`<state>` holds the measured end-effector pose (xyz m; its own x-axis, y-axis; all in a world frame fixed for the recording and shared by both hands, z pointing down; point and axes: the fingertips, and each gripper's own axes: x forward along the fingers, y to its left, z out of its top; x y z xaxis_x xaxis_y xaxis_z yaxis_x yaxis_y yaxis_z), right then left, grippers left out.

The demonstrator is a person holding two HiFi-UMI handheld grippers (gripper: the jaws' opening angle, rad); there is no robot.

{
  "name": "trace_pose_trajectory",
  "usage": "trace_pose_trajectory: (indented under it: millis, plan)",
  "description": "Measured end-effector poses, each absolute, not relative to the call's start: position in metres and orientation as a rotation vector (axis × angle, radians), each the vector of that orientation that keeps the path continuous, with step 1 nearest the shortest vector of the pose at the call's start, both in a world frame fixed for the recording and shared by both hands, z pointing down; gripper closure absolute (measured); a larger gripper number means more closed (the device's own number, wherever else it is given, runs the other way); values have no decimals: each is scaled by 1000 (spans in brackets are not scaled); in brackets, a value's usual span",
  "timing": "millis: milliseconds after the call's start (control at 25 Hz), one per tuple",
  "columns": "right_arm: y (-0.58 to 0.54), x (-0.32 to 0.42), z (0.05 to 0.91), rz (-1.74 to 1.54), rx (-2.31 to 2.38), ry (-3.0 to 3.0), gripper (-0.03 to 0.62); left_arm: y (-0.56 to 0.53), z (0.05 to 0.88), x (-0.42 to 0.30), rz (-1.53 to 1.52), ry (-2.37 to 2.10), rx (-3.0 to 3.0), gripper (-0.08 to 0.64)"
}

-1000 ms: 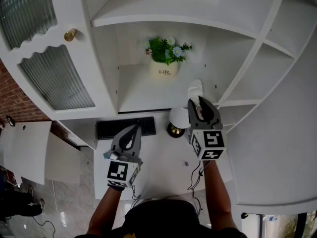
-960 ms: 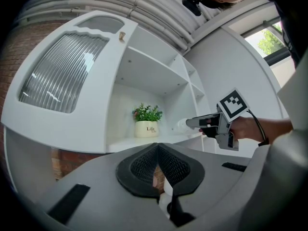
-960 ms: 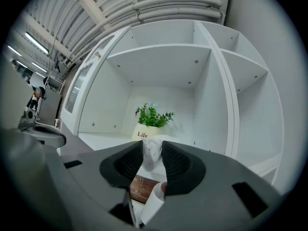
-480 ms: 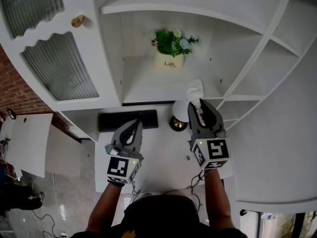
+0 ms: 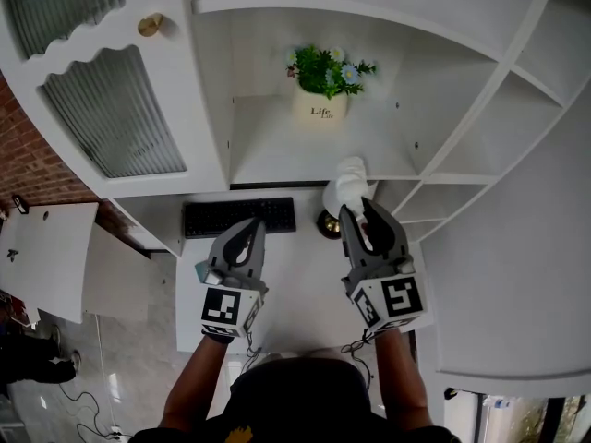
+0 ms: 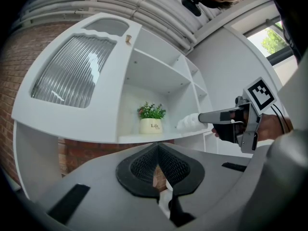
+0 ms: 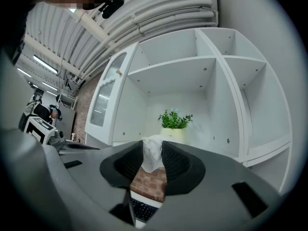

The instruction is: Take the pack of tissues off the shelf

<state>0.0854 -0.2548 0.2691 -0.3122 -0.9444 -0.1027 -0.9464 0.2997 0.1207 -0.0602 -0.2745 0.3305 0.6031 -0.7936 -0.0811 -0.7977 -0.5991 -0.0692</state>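
R gripper (image 5: 358,212) jaws were clamped on the pack of tissues (image 7: 152,150), w/ only its near end betw. the pads. The rest stuck out past the tips, at the shelf (image 5: 277,155) front lip; resting or just clear, we couldn't tell. L gripper (image 5: 247,231) jaws were together, empty, well left of the pack.

Risk, as we judged it: shallow grip on a soft wrap, so a quick pull or a snag on the lip could slip it out & drop it to the table (image 5: 295,275) below, by the keyboard (image 5: 238,217).

Farther past the tips stood the plant pot (image 5: 320,109), apart from the pack, not in the way. The shelf divider (image 5: 462,109) right of the jaws was closer; a swing that way could knock it.
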Motion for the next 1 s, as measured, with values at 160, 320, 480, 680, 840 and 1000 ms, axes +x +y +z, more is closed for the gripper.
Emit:
trace_pose_trajectory:
  millis: [160, 320, 480, 680, 840, 1000]
  plan:
    - [-248, 76, 275, 238, -1782, 2550, 471, -274, 337, -62, 64, 1382, -2727, 555]
    - [-244, 72, 291, 180, -1743, 2587, 472, -269, 342, -62, 65, 1406, -2719, 555]
    - [-244, 67, 305, 130, -1721, 2611, 474, -269, 348, -62, 43, 1419, -2712, 555]
    - [-240, 60, 327, 84, -1665, 2657, 474, -266, 362, -63, 22, 1443, -2722, 555]
    - [-239, 52, 344, 52, -1627, 2696, 474, -267, 375, -63, -4, 1456, -2726, 555]
    - [-236, 49, 363, 15, -1610, 2727, 474, -267, 392, -60, -43, 1469, -2738, 555]
